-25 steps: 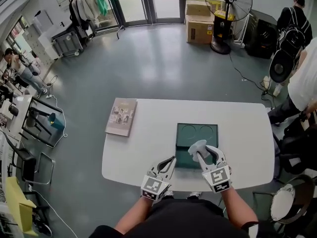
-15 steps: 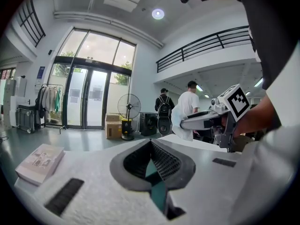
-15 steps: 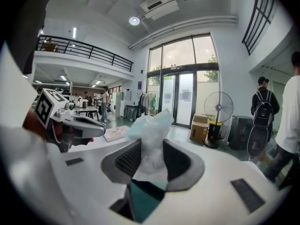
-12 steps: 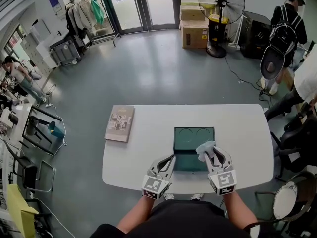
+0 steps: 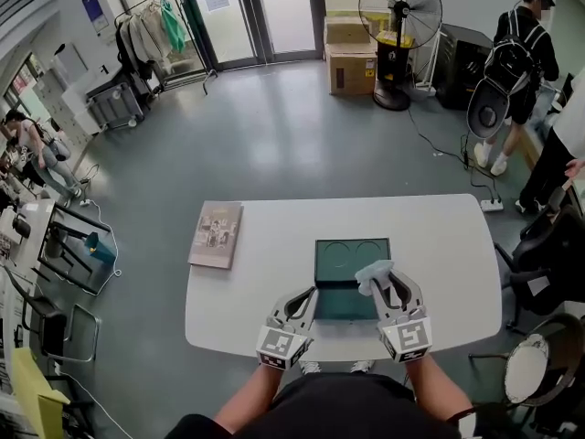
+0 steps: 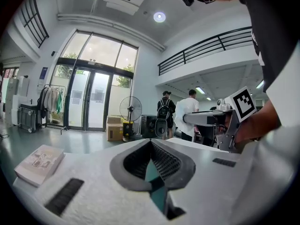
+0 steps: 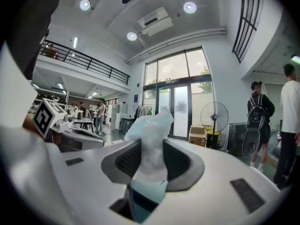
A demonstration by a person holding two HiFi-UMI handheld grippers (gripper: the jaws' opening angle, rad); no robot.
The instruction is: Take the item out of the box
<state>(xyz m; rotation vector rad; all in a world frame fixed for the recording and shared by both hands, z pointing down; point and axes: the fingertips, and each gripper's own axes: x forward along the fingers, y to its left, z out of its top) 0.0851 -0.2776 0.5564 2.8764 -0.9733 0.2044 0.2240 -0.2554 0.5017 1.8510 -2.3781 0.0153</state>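
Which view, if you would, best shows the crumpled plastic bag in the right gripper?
Right gripper view: the plastic bag sits close, pinched between the jaws. Head view shows it small; left gripper view misses it.

My head camera looks steeply down on the white table (image 5: 274, 245), its near edge at 6 o'clock. Cameras riding my left gripper (image 5: 308, 294) and right gripper (image 5: 387, 280) sit low, close behind the jaws, facing level toward 12 o'clock. All three views share the standing fan (image 5: 399, 7) and glass doors (image 5: 265, 7).
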